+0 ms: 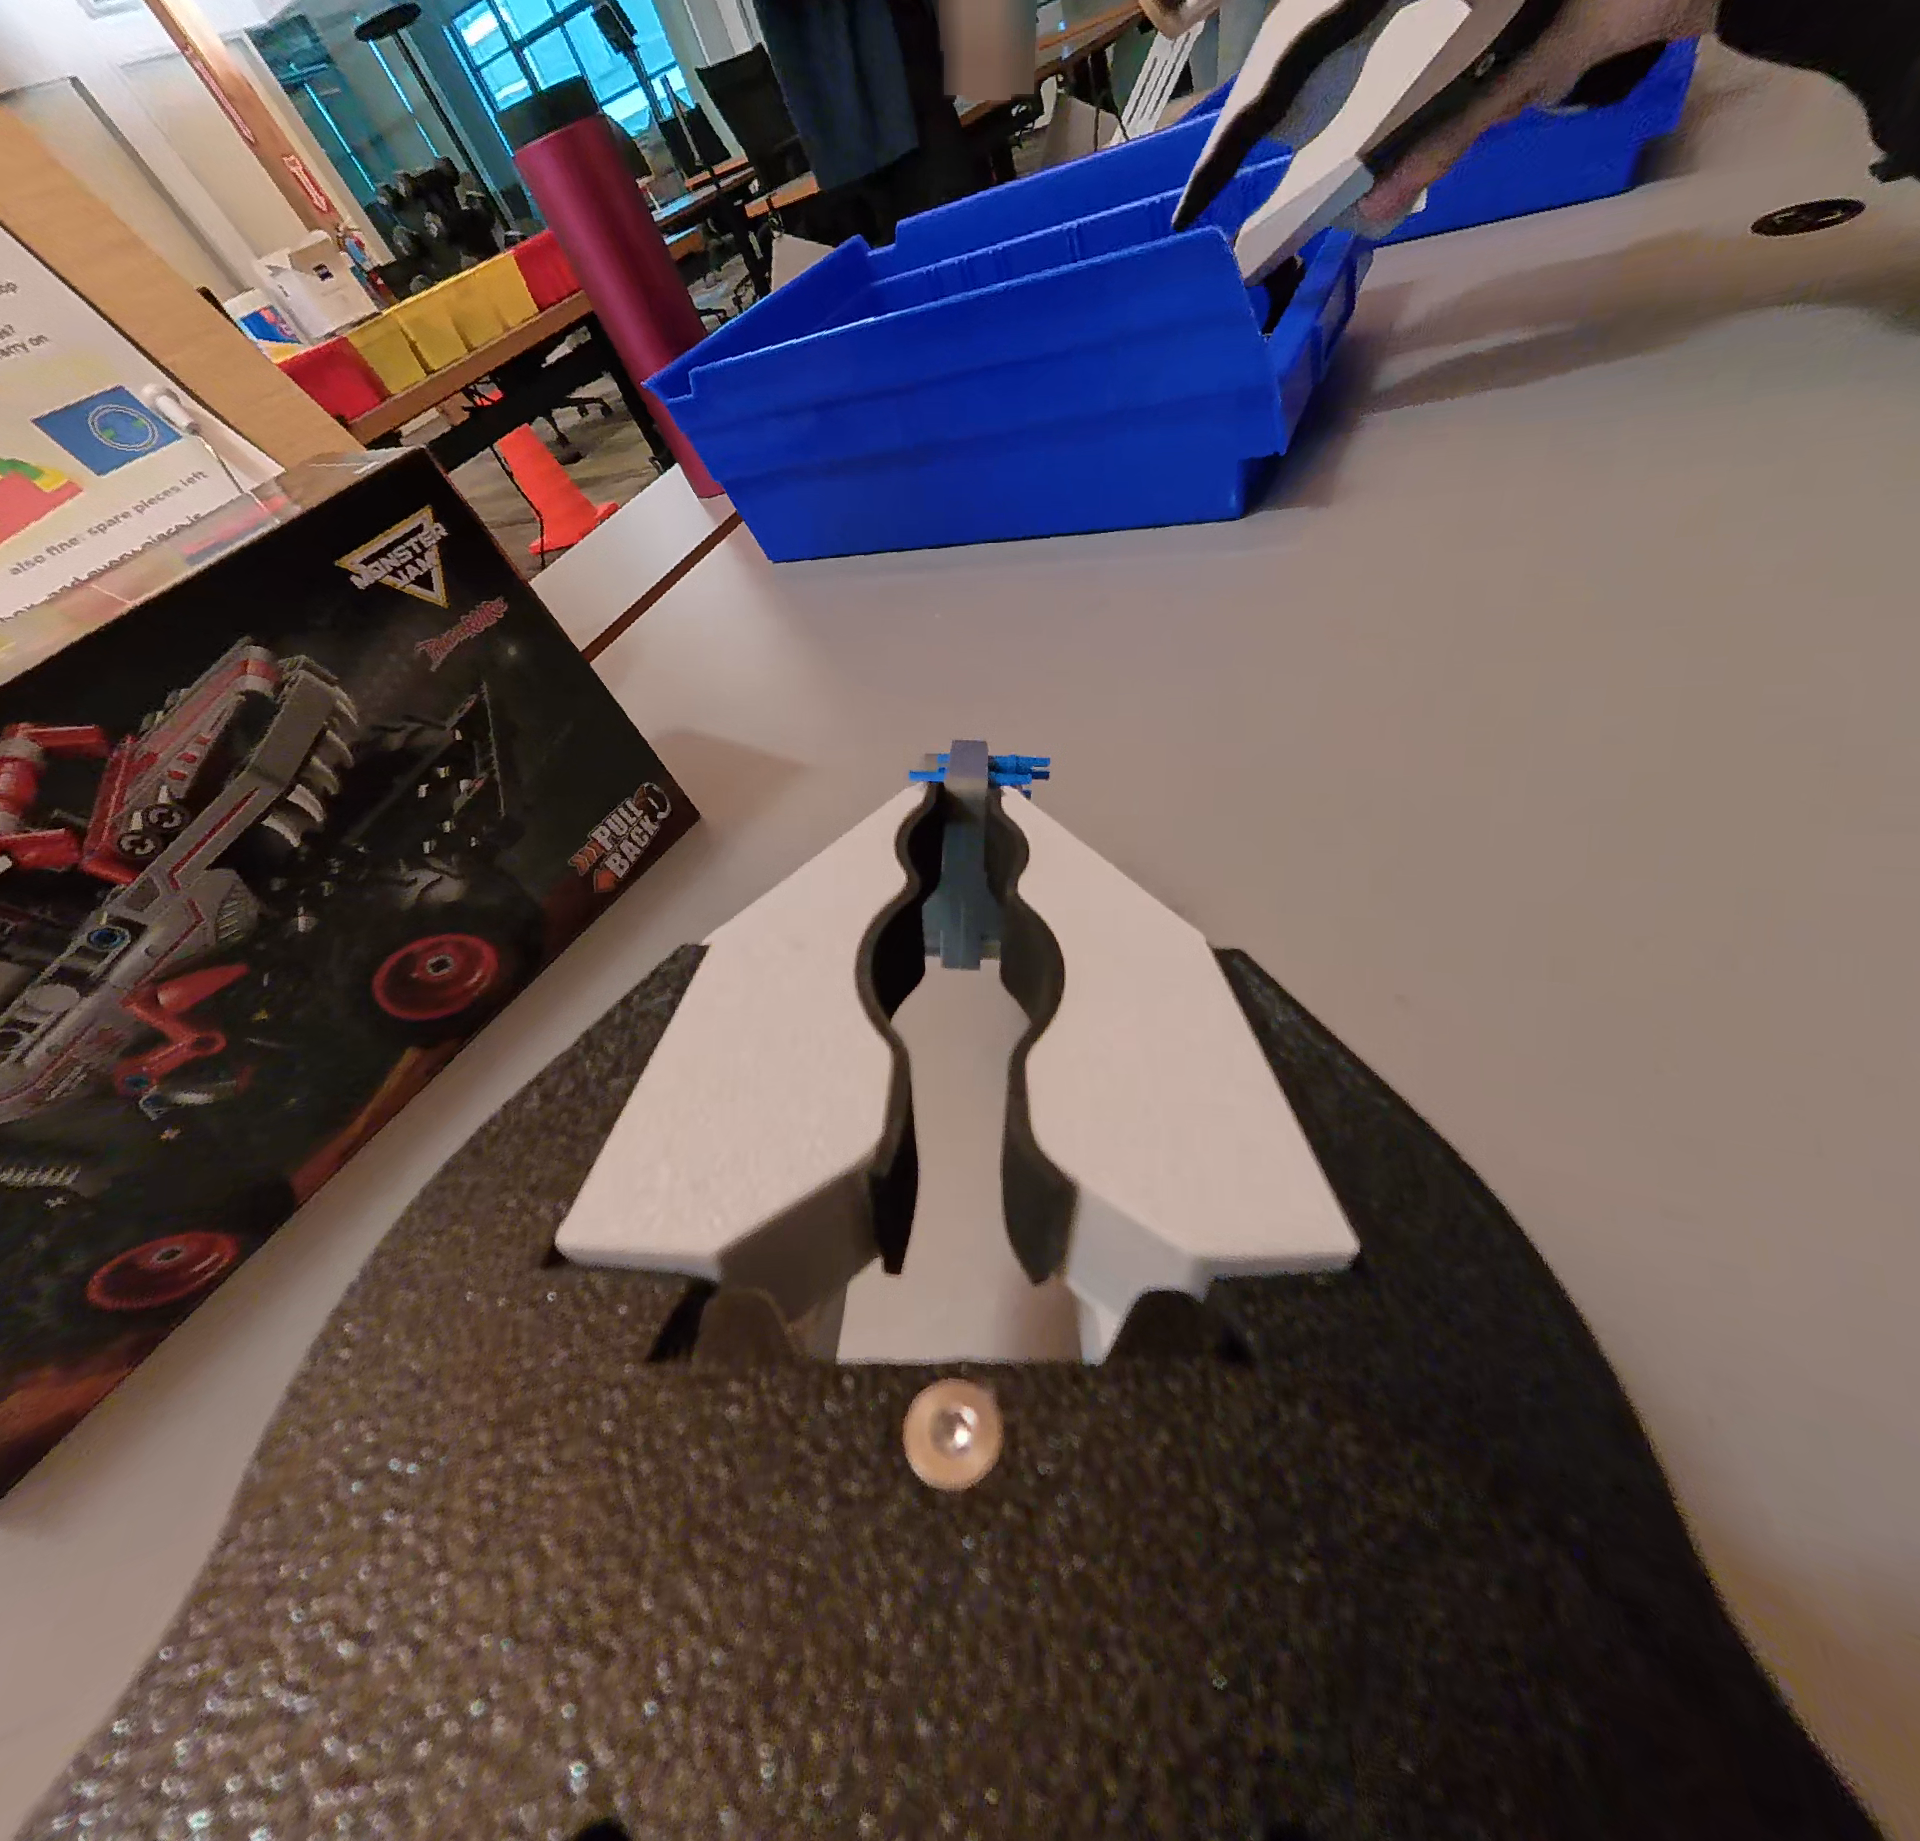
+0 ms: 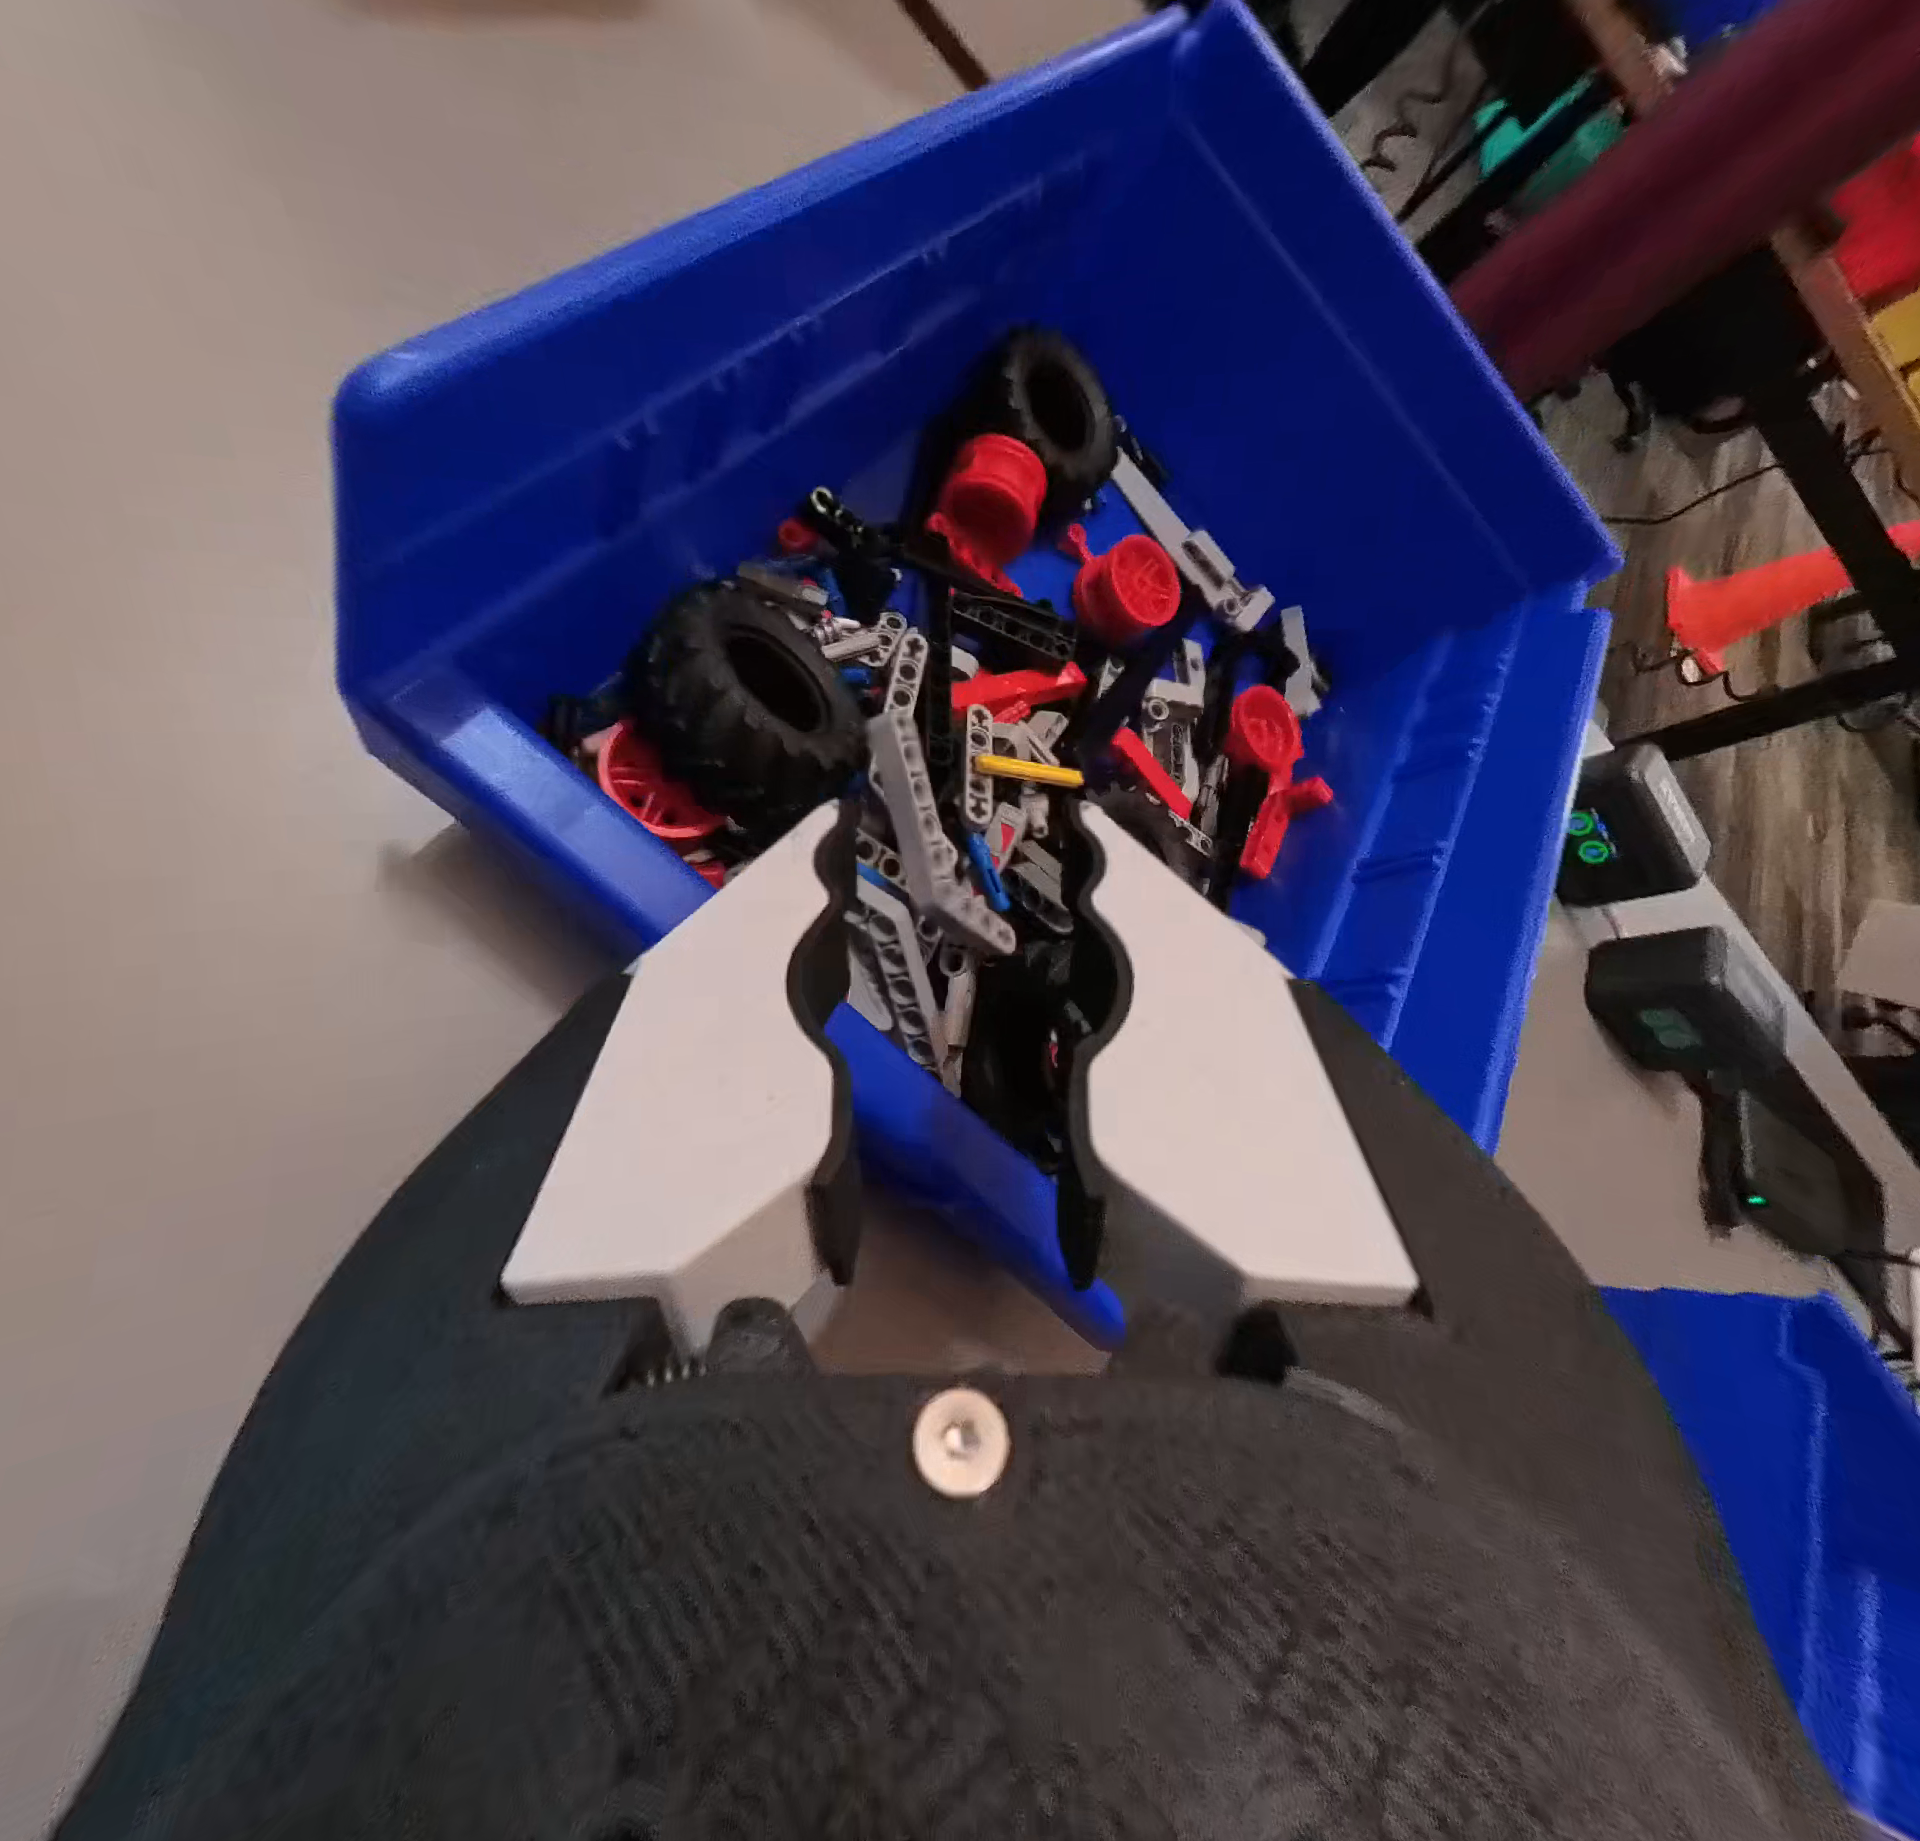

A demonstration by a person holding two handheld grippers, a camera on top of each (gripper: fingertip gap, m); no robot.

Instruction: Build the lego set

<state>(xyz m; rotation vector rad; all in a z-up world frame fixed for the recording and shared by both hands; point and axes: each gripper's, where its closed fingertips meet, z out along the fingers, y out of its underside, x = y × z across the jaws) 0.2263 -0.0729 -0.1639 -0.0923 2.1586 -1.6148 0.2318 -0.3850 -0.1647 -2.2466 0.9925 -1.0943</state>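
Observation:
My left gripper (image 1: 974,789) is shut on a grey lego beam (image 1: 966,856) with blue pins (image 1: 1023,768) sticking out at its tip, held just above the grey table (image 1: 1455,804). My right gripper (image 2: 956,820) is open and hangs over the blue bin (image 2: 727,264), which holds a pile of loose lego parts (image 2: 966,752): black tyres (image 2: 748,690), red wheel hubs (image 2: 1127,581), grey beams and a yellow axle (image 2: 1023,771). Nothing is between its fingers. The right gripper also shows in the left wrist view (image 1: 1247,222), tips down in the bin (image 1: 987,378).
The lego set's box (image 1: 260,908) stands at the left of the table. A second blue bin (image 1: 1538,139) sits behind the first. Two black devices (image 2: 1714,1043) lie right of the bin. A person stands beyond the table; an orange cone (image 1: 545,492) is on the floor.

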